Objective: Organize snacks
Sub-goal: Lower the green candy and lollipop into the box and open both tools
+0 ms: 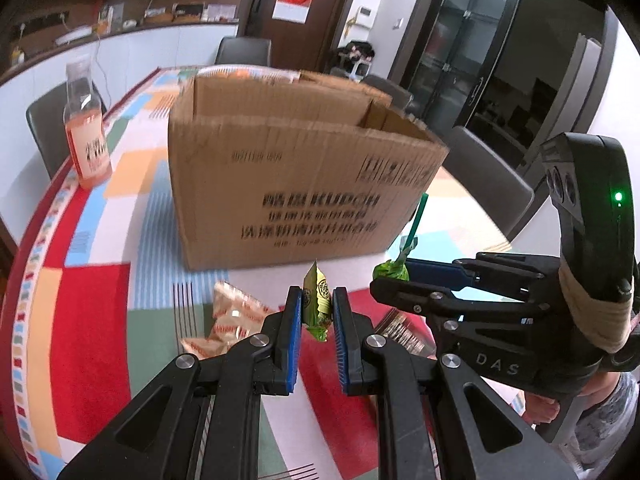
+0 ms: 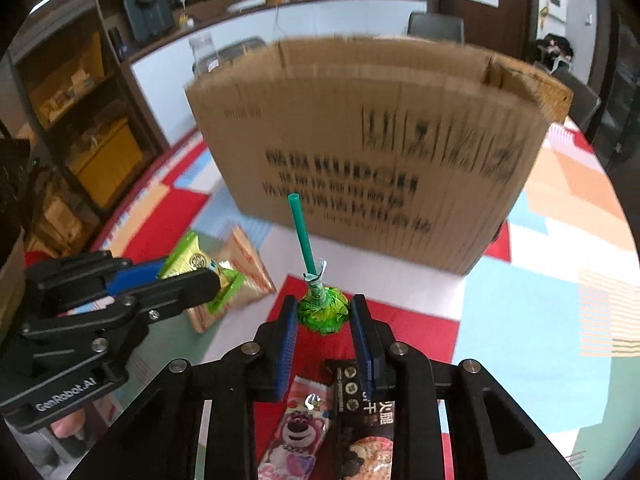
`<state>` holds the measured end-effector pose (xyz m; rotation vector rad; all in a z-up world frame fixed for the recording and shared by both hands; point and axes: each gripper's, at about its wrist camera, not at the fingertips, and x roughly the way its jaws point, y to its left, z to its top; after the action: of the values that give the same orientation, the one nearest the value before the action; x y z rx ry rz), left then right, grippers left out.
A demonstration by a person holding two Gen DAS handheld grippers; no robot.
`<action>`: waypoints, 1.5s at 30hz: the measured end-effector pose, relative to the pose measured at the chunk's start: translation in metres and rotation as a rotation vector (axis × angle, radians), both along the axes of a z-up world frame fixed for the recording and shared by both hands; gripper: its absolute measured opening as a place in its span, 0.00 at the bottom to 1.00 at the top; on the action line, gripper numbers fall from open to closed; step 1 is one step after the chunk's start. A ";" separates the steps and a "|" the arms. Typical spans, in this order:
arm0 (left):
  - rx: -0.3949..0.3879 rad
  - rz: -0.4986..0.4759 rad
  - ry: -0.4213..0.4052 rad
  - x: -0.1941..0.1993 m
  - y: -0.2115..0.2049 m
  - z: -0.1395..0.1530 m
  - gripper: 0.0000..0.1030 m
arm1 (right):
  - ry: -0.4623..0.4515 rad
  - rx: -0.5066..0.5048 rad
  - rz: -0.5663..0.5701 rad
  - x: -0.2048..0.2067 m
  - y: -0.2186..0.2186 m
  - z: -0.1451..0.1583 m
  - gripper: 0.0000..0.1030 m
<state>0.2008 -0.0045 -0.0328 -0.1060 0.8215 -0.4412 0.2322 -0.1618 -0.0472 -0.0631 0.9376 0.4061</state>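
Observation:
An open cardboard box [image 1: 288,184] stands on the table; it also shows in the right wrist view [image 2: 380,152]. My left gripper [image 1: 316,300] is shut on a green and gold candy packet [image 1: 318,300], held above the table in front of the box. My right gripper [image 2: 324,312] is shut on a green-wrapped lollipop [image 2: 323,308] with a green stick pointing up. The right gripper [image 1: 394,278] shows at the right of the left wrist view, and the left gripper [image 2: 192,276] shows at the left of the right wrist view with its packet [image 2: 192,260].
An orange drink bottle [image 1: 86,136] stands at the table's left edge. Beige snack packets [image 1: 228,320] lie below the left gripper. A pink bear packet [image 2: 296,432] and a black snack packet [image 2: 360,420] lie under the right gripper. Chairs surround the patterned tablecloth [image 1: 88,320].

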 end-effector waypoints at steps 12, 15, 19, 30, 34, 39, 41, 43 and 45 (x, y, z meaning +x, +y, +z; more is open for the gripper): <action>-0.003 -0.004 -0.194 0.009 -0.001 0.065 0.16 | -0.215 0.054 -0.040 -0.001 -0.007 0.075 0.27; 0.003 0.003 -0.238 0.017 -0.002 0.079 0.16 | -0.247 0.067 -0.052 0.006 -0.007 0.086 0.27; 0.009 0.009 -0.275 0.028 -0.001 0.093 0.16 | -0.290 0.076 -0.065 0.016 -0.007 0.103 0.27; 0.034 0.029 -0.304 0.073 0.000 0.111 0.16 | -0.298 0.090 -0.070 0.055 -0.006 0.116 0.27; 0.046 0.036 -0.287 0.093 -0.002 0.109 0.16 | -0.287 0.079 -0.081 0.070 -0.006 0.115 0.27; 0.099 0.078 -0.251 0.117 -0.005 0.105 0.35 | -0.266 0.076 -0.093 0.089 -0.008 0.112 0.27; 0.116 0.111 -0.261 0.113 -0.004 0.105 0.40 | -0.240 0.070 -0.119 0.096 -0.011 0.110 0.36; 0.129 0.102 -0.286 0.102 -0.006 0.105 0.41 | -0.242 0.085 -0.134 0.094 -0.016 0.110 0.42; 0.142 0.099 -0.295 0.090 -0.008 0.103 0.41 | -0.260 0.078 -0.135 0.086 -0.019 0.110 0.43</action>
<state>0.2908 -0.0129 0.0701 0.0496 0.5520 -0.2945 0.3182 -0.1804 0.0628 0.0181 0.6647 0.3008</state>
